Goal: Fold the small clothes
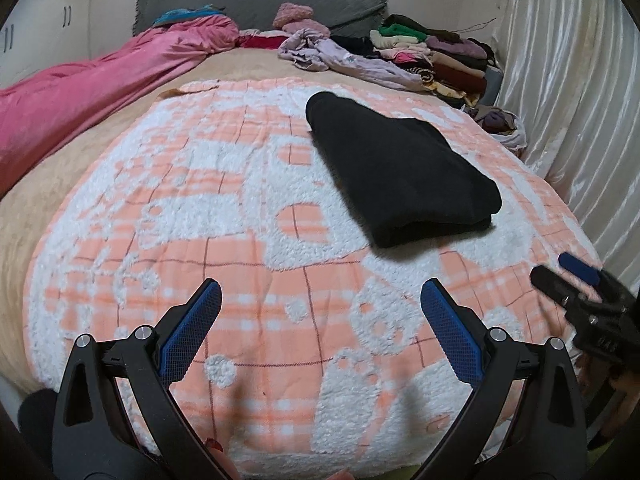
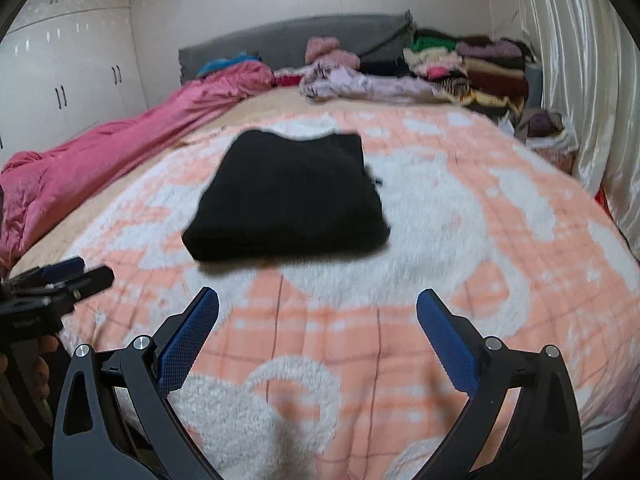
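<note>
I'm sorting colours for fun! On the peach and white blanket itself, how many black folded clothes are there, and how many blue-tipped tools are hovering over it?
Black folded garment: 1
Blue-tipped tools, the left tool and the right tool, both open and empty: 2
Total: 3
The clothes pile at the far end sits off the blanket, so it is not counted.

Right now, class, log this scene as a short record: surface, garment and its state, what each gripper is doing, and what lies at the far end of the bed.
surface: peach and white blanket spread on a bed
garment: black garment, folded, lying flat on the blanket
left gripper: open, empty, short of the garment
right gripper: open, empty, short of the garment
far end: heap of mixed clothes, lilac garment, pink duvet along the left side
</note>
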`<state>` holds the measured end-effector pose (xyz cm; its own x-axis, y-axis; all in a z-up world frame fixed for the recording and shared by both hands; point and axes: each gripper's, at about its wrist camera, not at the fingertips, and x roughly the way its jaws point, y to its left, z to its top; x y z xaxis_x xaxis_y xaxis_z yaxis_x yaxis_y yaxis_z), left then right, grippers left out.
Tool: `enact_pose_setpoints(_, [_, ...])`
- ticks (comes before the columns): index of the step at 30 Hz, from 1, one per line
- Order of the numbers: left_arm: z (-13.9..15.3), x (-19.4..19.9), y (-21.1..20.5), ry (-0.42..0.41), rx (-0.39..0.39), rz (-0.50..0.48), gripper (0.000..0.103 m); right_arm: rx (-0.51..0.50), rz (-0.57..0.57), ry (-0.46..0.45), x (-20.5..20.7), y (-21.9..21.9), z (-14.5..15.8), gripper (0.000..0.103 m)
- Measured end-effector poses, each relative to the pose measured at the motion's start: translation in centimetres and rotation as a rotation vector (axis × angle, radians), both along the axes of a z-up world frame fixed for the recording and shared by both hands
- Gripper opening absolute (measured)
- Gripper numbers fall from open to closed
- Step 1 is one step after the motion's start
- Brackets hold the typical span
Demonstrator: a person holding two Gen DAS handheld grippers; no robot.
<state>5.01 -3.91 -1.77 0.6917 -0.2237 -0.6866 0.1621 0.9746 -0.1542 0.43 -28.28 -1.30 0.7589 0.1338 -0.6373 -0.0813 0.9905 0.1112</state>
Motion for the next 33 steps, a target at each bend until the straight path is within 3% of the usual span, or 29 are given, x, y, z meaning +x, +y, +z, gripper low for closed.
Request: enact_pose_setpoints(33, [0.38,-0.17,0.37,0.003,0.023,0.021,0.093,0.010,-0.006,0.010,0.41,0.03,0.49,0.099])
